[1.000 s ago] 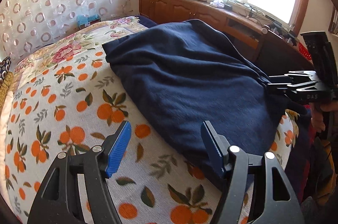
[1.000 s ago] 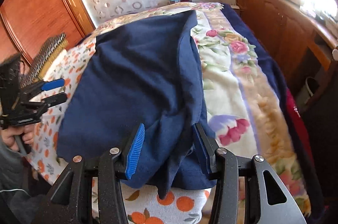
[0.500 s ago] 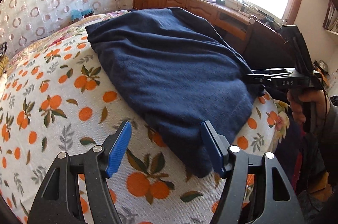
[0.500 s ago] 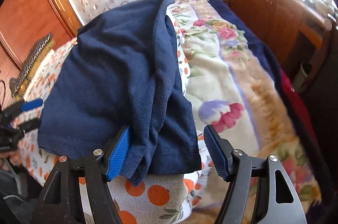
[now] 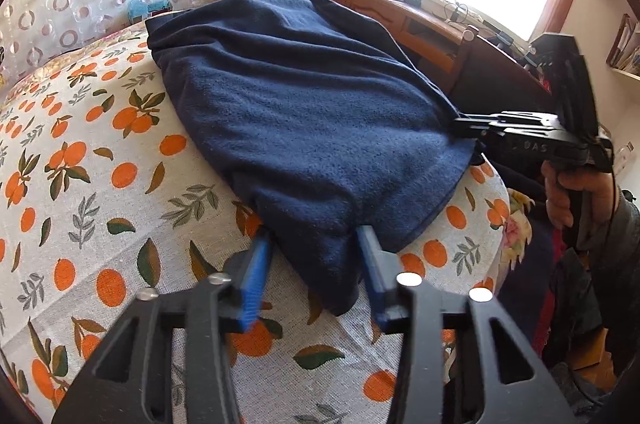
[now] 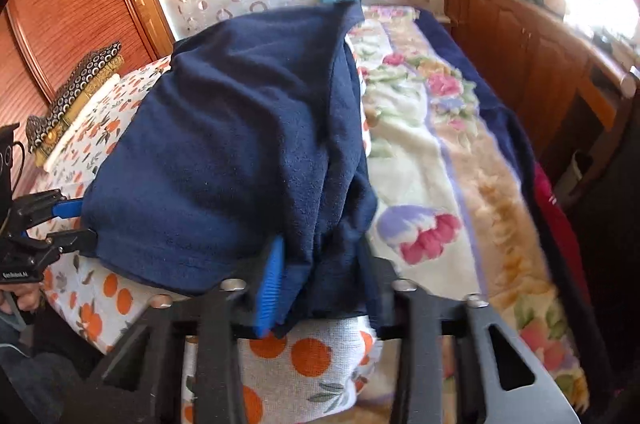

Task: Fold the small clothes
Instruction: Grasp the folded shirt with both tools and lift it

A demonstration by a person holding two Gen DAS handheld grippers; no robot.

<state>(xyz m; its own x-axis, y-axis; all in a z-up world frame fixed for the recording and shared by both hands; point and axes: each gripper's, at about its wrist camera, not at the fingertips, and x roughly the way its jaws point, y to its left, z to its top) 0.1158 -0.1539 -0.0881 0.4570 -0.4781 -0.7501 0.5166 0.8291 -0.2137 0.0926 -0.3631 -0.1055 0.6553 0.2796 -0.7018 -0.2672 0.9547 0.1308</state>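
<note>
A navy blue garment point(image 5: 312, 111) lies spread on the orange-print bed sheet point(image 5: 100, 183). In the left wrist view my left gripper point(image 5: 313, 236) has the garment's near corner between its blue pads, and its jaws are closing onto the cloth. In the right wrist view my right gripper point(image 6: 320, 248) straddles a bunched fold of the same garment point(image 6: 224, 151) at the other near corner. Its jaws are closing too, and cloth hides the right pad. Each view also shows the other gripper at the garment's hem: the right gripper point(image 5: 467, 127) and the left gripper point(image 6: 80, 222).
A floral blanket point(image 6: 432, 159) covers the bed to the right of the garment. A wooden cabinet point(image 5: 400, 11) runs under the bright window. Folded patterned textiles point(image 6: 76, 91) sit by the wooden wardrobe. A person's hand point(image 5: 576, 191) holds the right gripper's handle.
Both pairs of jaws have narrowed from wide apart onto the garment's near corners. The left gripper has moved in so the hem corner now sits between its pads.
</note>
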